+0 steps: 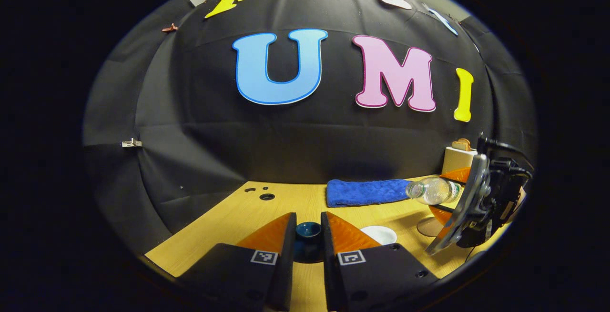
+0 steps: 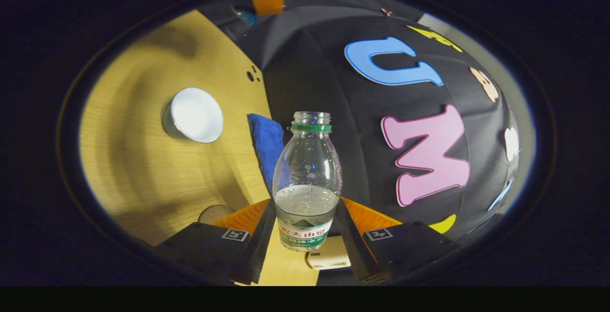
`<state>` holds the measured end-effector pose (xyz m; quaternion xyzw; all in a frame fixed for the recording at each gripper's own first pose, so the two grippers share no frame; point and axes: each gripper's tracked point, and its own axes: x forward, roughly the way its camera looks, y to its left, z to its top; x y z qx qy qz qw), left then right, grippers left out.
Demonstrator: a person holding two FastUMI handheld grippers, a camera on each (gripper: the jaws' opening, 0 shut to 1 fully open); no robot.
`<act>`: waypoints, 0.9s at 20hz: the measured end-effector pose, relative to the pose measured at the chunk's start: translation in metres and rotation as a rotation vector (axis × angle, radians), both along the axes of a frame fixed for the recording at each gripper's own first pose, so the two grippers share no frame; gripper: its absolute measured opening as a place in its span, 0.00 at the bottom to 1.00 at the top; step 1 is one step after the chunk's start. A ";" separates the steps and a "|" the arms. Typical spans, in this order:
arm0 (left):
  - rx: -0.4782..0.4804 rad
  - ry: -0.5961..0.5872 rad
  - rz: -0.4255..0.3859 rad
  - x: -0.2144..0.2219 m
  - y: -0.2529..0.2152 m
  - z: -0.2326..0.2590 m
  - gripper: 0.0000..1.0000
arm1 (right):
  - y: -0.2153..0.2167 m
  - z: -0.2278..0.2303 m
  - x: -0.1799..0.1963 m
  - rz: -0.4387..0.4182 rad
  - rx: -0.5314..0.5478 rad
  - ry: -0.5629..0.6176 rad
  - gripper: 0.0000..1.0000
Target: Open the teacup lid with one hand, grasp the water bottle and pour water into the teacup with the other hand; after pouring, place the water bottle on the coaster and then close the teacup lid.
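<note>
1. Left gripper view: the left gripper [image 1: 308, 240] is holding 1 dark teacup lid [image 1: 308, 230] between its closed fingers above the table [image 1: 295, 202]; the right gripper [image 1: 469, 202] is carrying 1 tilted water bottle [image 1: 431, 190] over there, near 1 blue towel [image 1: 364, 192].
2. Right gripper view: the right gripper [image 2: 305, 228] is clamping the uncapped water bottle [image 2: 307, 178] at its label, too small to read; 1 white teacup [image 2: 195, 114] is sitting on the table [image 2: 143, 169].
</note>
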<state>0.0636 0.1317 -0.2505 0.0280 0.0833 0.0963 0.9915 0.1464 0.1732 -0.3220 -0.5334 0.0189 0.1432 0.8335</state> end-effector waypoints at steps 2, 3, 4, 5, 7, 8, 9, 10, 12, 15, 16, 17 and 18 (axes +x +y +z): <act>0.000 0.000 0.003 -0.002 0.002 0.000 0.31 | 0.004 -0.004 0.004 0.011 -0.050 -0.002 0.73; -0.001 0.000 0.004 -0.003 0.003 -0.001 0.31 | 0.005 -0.006 0.005 0.014 -0.077 -0.007 0.73; -0.002 0.000 0.004 -0.004 0.004 -0.002 0.31 | 0.005 -0.006 0.004 0.022 -0.105 -0.015 0.73; -0.004 0.000 0.006 -0.004 0.005 -0.001 0.31 | 0.009 -0.006 0.008 0.031 -0.131 -0.026 0.73; -0.006 0.001 0.008 -0.005 0.006 -0.002 0.27 | 0.014 -0.009 0.010 0.054 -0.189 -0.048 0.73; -0.007 0.000 0.009 -0.006 0.007 -0.003 0.27 | 0.015 -0.008 0.011 0.064 -0.211 -0.060 0.73; -0.008 0.000 0.009 -0.006 0.007 -0.003 0.27 | 0.017 -0.008 0.011 0.071 -0.229 -0.068 0.73; -0.011 0.001 0.009 -0.007 0.008 -0.005 0.27 | 0.018 -0.009 0.012 0.074 -0.246 -0.072 0.73; -0.017 0.003 0.009 -0.008 0.008 -0.006 0.35 | 0.019 -0.012 0.012 0.080 -0.274 -0.077 0.73; -0.028 0.003 0.003 -0.008 0.006 -0.007 0.27 | 0.019 -0.015 0.010 0.097 -0.328 -0.094 0.73; -0.029 0.003 0.000 -0.009 0.006 -0.008 0.27 | 0.020 -0.016 0.008 0.105 -0.343 -0.099 0.73; -0.030 0.004 -0.003 -0.010 0.006 -0.008 0.27 | 0.019 -0.017 0.007 0.112 -0.356 -0.101 0.70; -0.032 0.004 -0.005 -0.010 0.005 -0.010 0.31 | 0.021 -0.016 0.007 0.121 -0.368 -0.104 0.73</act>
